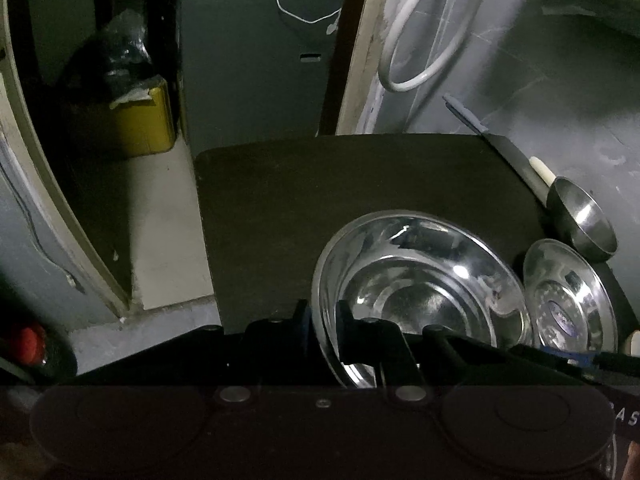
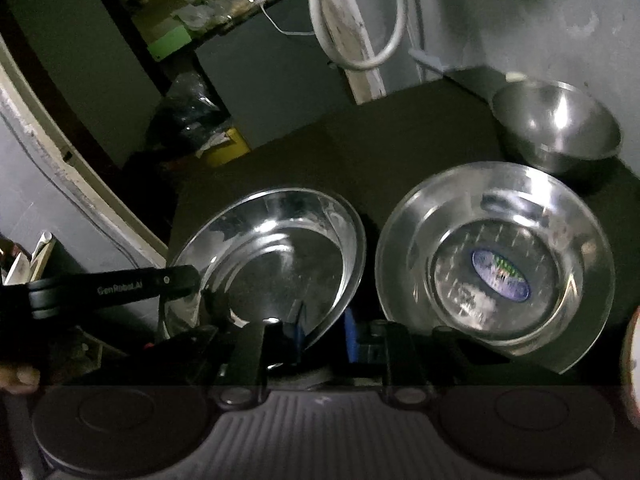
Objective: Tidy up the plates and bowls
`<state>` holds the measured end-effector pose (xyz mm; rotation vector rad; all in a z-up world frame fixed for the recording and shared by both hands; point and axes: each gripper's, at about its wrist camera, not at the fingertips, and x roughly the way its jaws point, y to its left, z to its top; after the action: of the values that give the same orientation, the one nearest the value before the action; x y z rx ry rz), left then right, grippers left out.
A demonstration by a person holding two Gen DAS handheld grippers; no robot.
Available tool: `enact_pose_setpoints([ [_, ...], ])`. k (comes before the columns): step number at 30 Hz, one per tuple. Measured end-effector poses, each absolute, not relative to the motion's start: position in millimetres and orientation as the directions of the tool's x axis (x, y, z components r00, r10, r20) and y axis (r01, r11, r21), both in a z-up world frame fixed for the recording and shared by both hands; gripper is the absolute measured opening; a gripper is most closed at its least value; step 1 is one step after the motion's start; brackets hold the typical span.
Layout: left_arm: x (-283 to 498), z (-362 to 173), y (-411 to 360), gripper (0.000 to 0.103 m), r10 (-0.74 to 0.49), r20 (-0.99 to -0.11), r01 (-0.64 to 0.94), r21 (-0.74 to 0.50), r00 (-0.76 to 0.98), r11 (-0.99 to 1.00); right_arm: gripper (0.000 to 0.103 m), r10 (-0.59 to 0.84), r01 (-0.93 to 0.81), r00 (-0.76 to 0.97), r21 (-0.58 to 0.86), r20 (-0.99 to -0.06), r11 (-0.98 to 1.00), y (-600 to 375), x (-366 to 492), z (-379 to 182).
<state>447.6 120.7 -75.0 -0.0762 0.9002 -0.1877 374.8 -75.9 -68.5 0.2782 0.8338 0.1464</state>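
Observation:
A wide steel plate (image 1: 420, 280) lies on the dark table top (image 1: 320, 192). My left gripper (image 1: 322, 316) is shut on its near left rim, one finger inside and one outside. In the right wrist view the same plate (image 2: 276, 256) sits left of centre, and my right gripper (image 2: 324, 332) is shut on its near right rim. The left gripper (image 2: 188, 276) reaches in from the left onto the opposite rim. A second steel plate with a blue sticker (image 2: 496, 268) lies to the right. A steel bowl (image 2: 556, 128) stands behind it.
The table's left edge drops to a pale floor (image 1: 160, 220) with a yellow box (image 1: 140, 120) and a dark bag. A white hose loop (image 1: 420, 40) hangs on the grey wall behind. A pale round object (image 2: 632, 360) shows at the right edge.

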Motion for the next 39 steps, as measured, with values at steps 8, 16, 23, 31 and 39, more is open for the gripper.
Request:
enact_pose_setpoints([
  [8, 423.2, -54.5, 121.4, 0.014, -0.215, -0.739, 0.147, -0.158, 0.639, 0.977, 0.022, 0.255, -0.072, 0.707, 0.292, -0.659, 0.954, -82.6, 351.9, -50.9],
  [16, 389.3, -43.1, 100.8, 0.014, -0.269, -0.732, 0.205, -0.178, 0.626, 0.962, 0.022, 0.227, -0.067, 0.730, 0.263, -0.645, 0.962, -102.4, 314.1, -34.6],
  [23, 352.4, -49.8, 79.0, 0.016, -0.288, -0.754, 0.249, -0.169, 0.590, 0.954, 0.023, 0.194, -0.044, 0.724, 0.237, -0.662, 0.971, -118.0, 276.9, -34.5],
  [31, 316.7, -55.0, 59.6, 0.018, -0.269, -0.783, 0.309, -0.103, 0.562, 0.945, 0.023, 0.179, -0.030, 0.711, 0.225, -0.680, 0.974, -126.8, 240.7, -41.5],
  [39, 302.4, -54.6, 50.2, 0.019, -0.242, -0.796, 0.342, -0.048, 0.554, 0.939, 0.023, 0.174, -0.027, 0.710, 0.221, -0.683, 0.975, -129.0, 226.2, -42.6],
])
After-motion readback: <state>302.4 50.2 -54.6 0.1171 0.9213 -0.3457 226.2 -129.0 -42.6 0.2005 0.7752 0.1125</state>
